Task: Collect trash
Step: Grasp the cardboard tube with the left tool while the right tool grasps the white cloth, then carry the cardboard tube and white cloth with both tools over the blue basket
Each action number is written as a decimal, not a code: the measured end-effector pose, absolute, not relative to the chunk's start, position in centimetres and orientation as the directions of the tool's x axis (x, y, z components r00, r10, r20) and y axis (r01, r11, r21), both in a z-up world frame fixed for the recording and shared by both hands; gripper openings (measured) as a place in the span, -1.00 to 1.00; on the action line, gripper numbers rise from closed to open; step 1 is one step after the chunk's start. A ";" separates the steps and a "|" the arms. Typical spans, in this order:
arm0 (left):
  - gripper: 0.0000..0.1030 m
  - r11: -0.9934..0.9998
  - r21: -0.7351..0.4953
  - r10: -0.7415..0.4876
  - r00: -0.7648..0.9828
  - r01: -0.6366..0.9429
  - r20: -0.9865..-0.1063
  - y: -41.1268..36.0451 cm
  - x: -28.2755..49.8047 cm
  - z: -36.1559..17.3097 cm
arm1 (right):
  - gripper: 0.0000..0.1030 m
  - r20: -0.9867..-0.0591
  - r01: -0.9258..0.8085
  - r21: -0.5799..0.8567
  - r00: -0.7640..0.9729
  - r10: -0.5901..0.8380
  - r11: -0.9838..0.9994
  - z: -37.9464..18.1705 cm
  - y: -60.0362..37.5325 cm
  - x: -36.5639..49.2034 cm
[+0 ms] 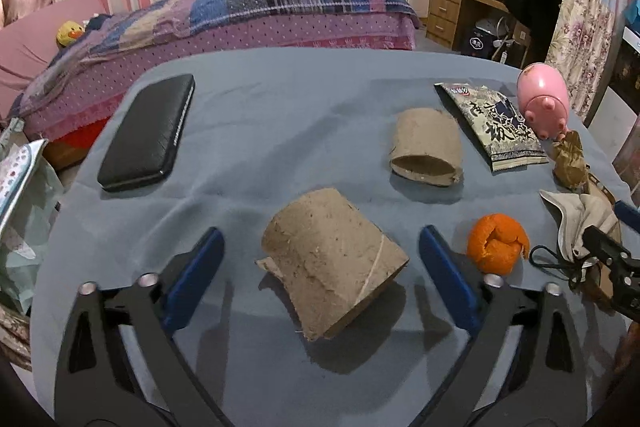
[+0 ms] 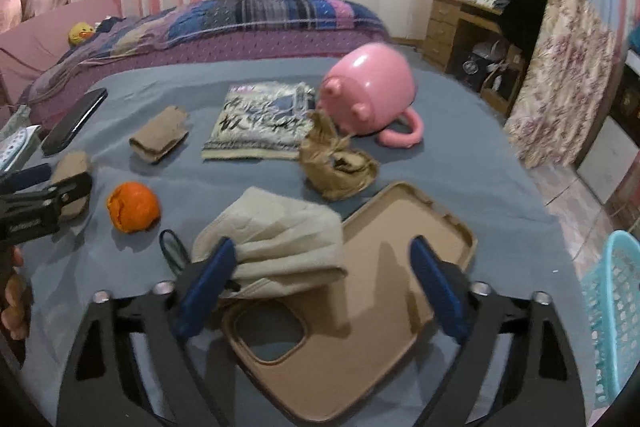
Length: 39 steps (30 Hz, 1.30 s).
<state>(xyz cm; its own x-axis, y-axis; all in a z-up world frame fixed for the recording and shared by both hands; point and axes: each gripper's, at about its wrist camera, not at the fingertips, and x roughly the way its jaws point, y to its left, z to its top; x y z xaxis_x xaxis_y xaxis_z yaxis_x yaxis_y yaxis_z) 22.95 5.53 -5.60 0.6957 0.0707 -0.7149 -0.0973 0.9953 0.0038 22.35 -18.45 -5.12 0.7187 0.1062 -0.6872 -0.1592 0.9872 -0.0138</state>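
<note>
Left gripper [image 1: 322,265] fingers wide apart, cardboard tube [image 1: 332,267] between them, untouched. Right gripper [image 2: 320,279] fingers wide apart over phone case [image 2: 360,347]; left finger maybe brushing cloth [image 2: 276,243], blurry.

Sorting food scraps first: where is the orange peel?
The orange peel lies on the blue cloth, just right of the near cardboard tube, left of the beige cloth.

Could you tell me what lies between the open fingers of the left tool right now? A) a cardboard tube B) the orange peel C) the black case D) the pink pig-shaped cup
A: in the left wrist view a cardboard tube lies on the blue cloth between the fingers of the left tool, with a gap on each side; the orange peel sits outside them.
</note>
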 end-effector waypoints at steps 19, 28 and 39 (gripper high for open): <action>0.21 0.996 0.048 0.084 0.717 -0.070 -0.692 4.3 21.2 -4.5 | -0.73 -0.612 -0.228 0.080 0.757 0.228 0.970 -2.2 -21.3 19.9; 0.21 0.996 0.057 0.086 0.751 -0.064 -0.654 3.3 18.7 -1.7 | -0.77 -0.593 -0.195 0.092 0.777 0.211 0.976 -1.1 -25.0 18.0; 0.21 0.998 0.052 0.047 0.783 -0.019 -0.621 0.0 16.6 1.2 | -0.80 -0.571 -0.115 0.140 0.802 0.175 0.983 -0.5 -32.2 15.7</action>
